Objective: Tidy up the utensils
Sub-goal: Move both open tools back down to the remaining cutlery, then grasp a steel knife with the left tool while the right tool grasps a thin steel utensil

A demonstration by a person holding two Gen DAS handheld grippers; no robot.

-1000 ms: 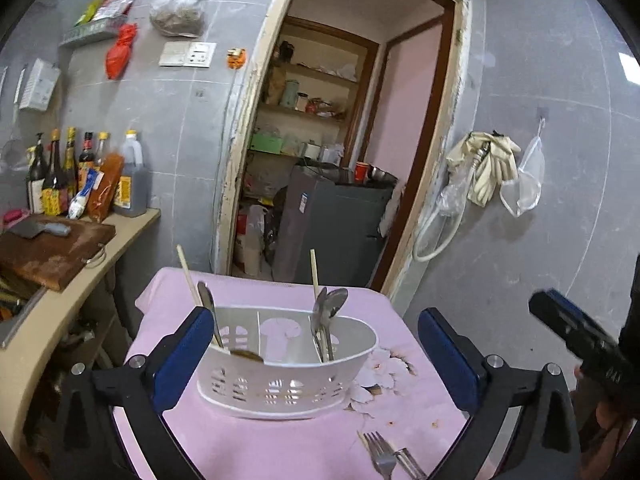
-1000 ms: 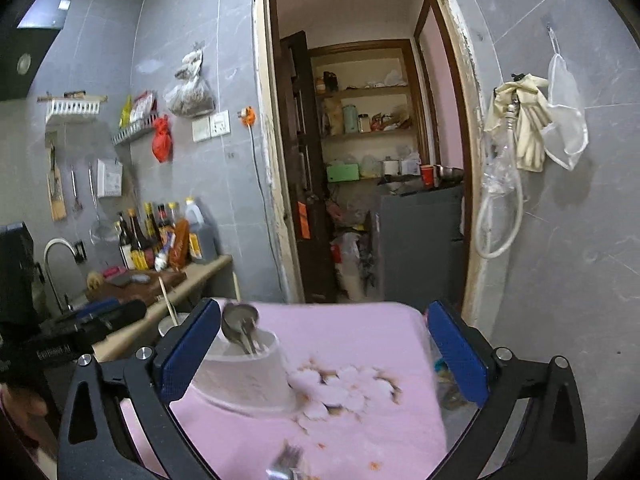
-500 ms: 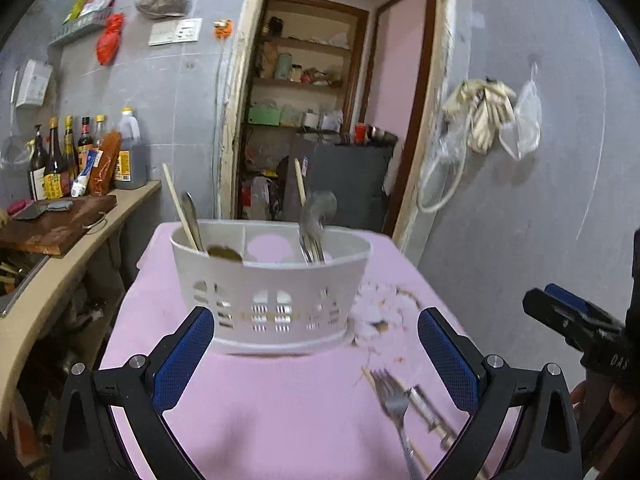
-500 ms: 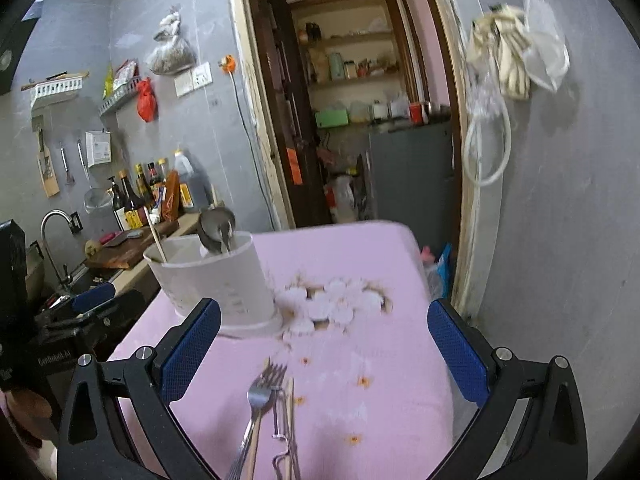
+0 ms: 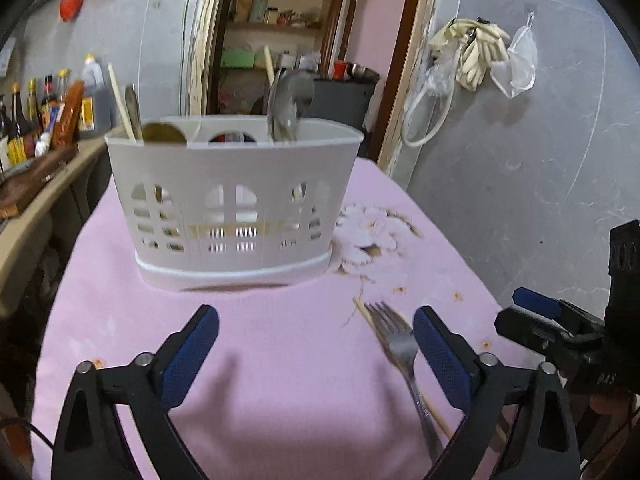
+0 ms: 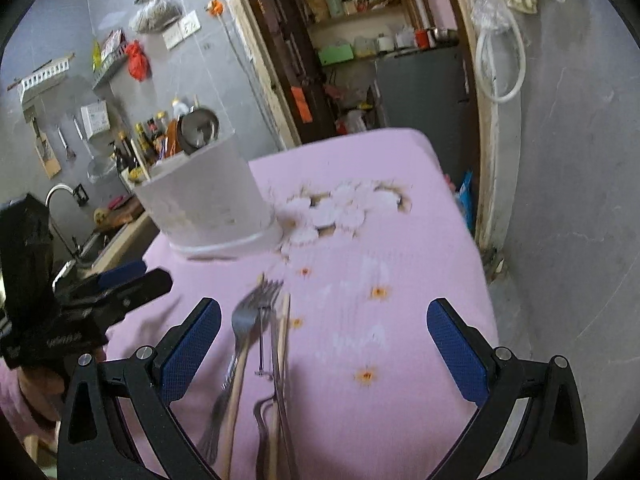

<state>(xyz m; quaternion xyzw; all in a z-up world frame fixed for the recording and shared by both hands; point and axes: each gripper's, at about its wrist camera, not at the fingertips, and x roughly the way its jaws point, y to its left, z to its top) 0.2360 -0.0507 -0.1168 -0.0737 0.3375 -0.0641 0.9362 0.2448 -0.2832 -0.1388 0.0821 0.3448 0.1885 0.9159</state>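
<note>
A white slotted utensil caddy (image 5: 236, 200) stands on the pink tablecloth (image 5: 280, 380) with spoons (image 5: 286, 108) and chopsticks in it. My left gripper (image 5: 314, 320) hovers low in front of it, its jaws closing with nothing between the pads. A steel fork (image 5: 396, 344) and a chopstick lie just inside its right finger. My right gripper (image 6: 324, 316) is open over the cloth. A fork (image 6: 248, 320) and several other loose utensils lie by its left finger (image 6: 192, 340). The caddy (image 6: 208, 196) stands ahead to its left.
A counter with bottles (image 5: 48, 120) and a cutting board (image 5: 32, 184) runs along the left, with a sink tap (image 6: 60, 196). Behind the table is a doorway with a grey cabinet (image 6: 420, 88). A grey wall with hung gloves (image 5: 472, 52) is close on the right.
Both grippers have come down and tipped toward the table. The caddy looms nearer in the left wrist view, and the loose fork and utensils have come into view. The left jaws have narrowed.
</note>
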